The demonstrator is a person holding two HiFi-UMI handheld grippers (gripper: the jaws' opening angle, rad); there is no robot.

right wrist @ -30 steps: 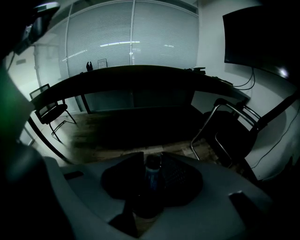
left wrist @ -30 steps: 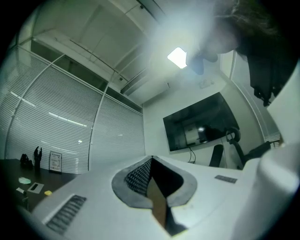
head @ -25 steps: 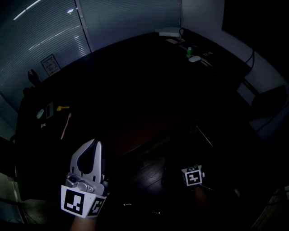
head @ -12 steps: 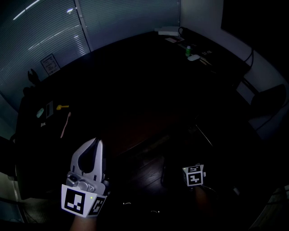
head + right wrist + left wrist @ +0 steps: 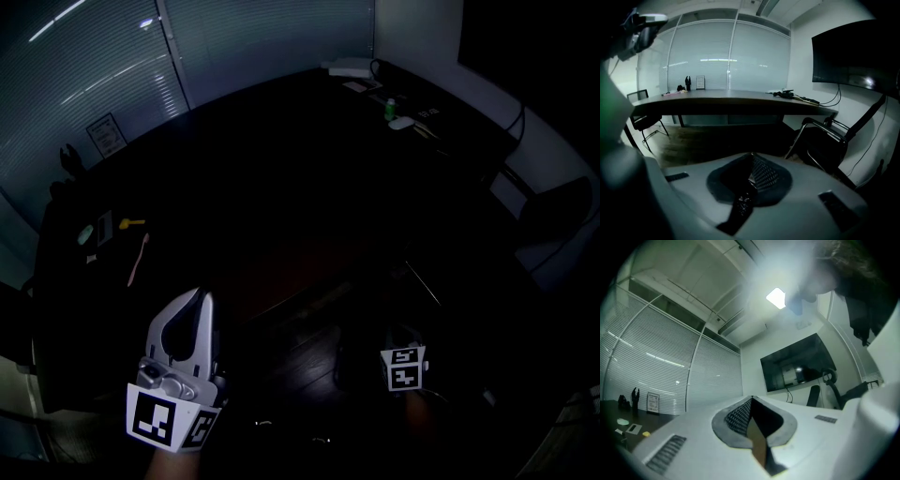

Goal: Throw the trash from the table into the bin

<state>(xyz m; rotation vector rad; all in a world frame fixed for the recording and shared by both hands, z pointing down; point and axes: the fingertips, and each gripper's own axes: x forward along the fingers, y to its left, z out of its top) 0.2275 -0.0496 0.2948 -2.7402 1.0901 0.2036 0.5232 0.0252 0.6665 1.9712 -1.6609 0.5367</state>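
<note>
My left gripper (image 5: 201,298) is at the lower left of the head view, shut, with no trash showing at its tips. In the left gripper view the jaws (image 5: 751,399) meet, and a tan sliver shows in the slit behind them. Of my right gripper only the marker cube (image 5: 403,367) stands out, low in the dark beside the table. In the right gripper view its jaws (image 5: 751,157) are shut, with a dark crinkled strip (image 5: 742,204) in the slit behind the tips; I cannot tell what it is. Small items lie on the table's left end: a pink strip (image 5: 137,260) and a yellow piece (image 5: 131,223). No bin can be made out.
The long dark table (image 5: 281,187) fills the middle of the head view. A green bottle (image 5: 391,109) and a white mouse (image 5: 401,122) sit on the far counter. Office chairs (image 5: 825,140) stand by the table's right end. A wall screen (image 5: 853,51) hangs at the right.
The right gripper's marker cube has shifted slightly and tilted. The left gripper has stayed where it was.
</note>
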